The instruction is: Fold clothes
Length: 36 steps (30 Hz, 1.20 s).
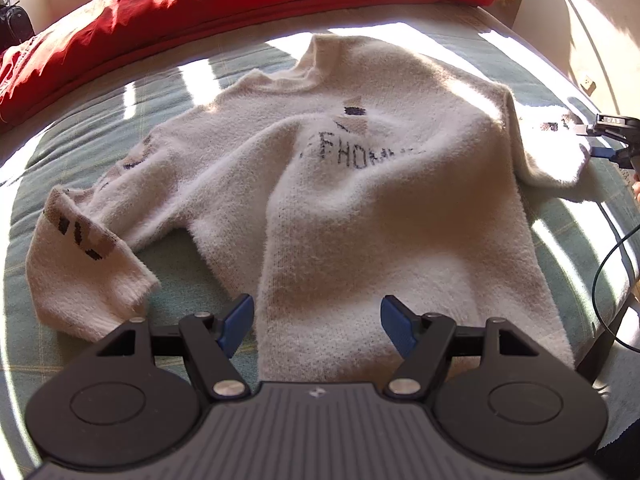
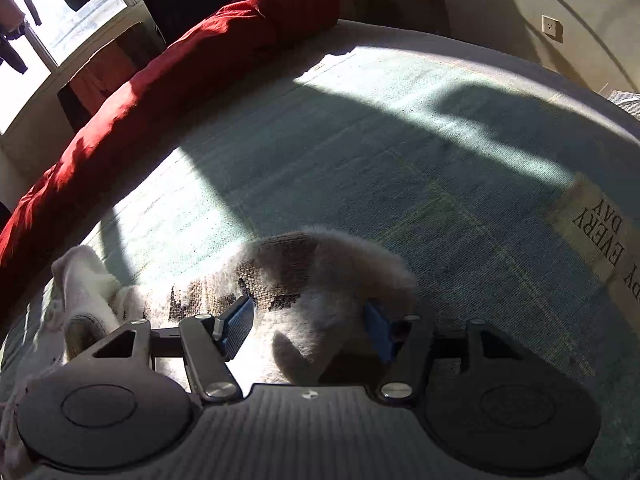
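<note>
A fluffy cream sweater (image 1: 360,184) with dark lettering lies spread front-up on a green bedspread (image 1: 172,92). Its one sleeve (image 1: 88,256) is bent at the near left. My left gripper (image 1: 318,326) is open and empty, hovering over the sweater's bottom hem. My right gripper (image 2: 310,328) is open, with the other sleeve's cuff (image 2: 320,276) lying between its blue pads, which stand wide apart. The right gripper also shows in the left wrist view (image 1: 608,140) at the far right, at that sleeve's end.
A red duvet (image 1: 224,4) is bunched along the far side of the bed. A black cable (image 1: 612,248) hangs off the bed's right edge. A printed label (image 2: 600,236) lies on the bedspread at the right. Walls and a window surround the bed.
</note>
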{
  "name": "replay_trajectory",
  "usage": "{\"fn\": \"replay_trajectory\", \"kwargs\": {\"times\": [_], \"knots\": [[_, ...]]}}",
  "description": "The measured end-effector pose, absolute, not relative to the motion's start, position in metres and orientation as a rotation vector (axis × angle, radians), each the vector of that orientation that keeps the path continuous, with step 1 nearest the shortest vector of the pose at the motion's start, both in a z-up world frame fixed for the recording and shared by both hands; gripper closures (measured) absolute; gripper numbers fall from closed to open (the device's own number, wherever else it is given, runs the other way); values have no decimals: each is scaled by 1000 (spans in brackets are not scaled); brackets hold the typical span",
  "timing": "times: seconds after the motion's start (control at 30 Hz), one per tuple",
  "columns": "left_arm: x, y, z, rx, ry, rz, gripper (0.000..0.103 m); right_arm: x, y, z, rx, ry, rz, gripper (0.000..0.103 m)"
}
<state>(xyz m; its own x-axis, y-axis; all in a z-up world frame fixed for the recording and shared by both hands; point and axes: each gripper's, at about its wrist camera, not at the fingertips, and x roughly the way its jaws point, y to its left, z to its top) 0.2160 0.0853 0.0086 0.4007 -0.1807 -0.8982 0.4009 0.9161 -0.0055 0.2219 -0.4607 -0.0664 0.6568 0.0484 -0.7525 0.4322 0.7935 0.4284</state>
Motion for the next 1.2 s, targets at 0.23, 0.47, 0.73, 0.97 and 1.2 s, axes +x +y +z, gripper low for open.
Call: {"fn": "replay_trajectory", "kwargs": {"times": [0.23, 0.47, 0.73, 0.97, 1.2], "knots": [[221, 66, 8, 247, 1105, -394, 32, 244, -440, -94, 668, 826, -162, 60], [221, 63, 8, 275, 1112, -386, 32, 272, -443, -54, 504, 743, -138, 84], [221, 58, 5, 283, 1124, -392, 32, 290, -507, 10, 370, 652, -232, 84], [220, 51, 6, 292, 1122, -407, 32, 323, -498, 10, 239, 693, -254, 69], [216, 61, 6, 269, 1125, -389, 32, 312, -481, -2, 274, 791, -257, 51]]}}
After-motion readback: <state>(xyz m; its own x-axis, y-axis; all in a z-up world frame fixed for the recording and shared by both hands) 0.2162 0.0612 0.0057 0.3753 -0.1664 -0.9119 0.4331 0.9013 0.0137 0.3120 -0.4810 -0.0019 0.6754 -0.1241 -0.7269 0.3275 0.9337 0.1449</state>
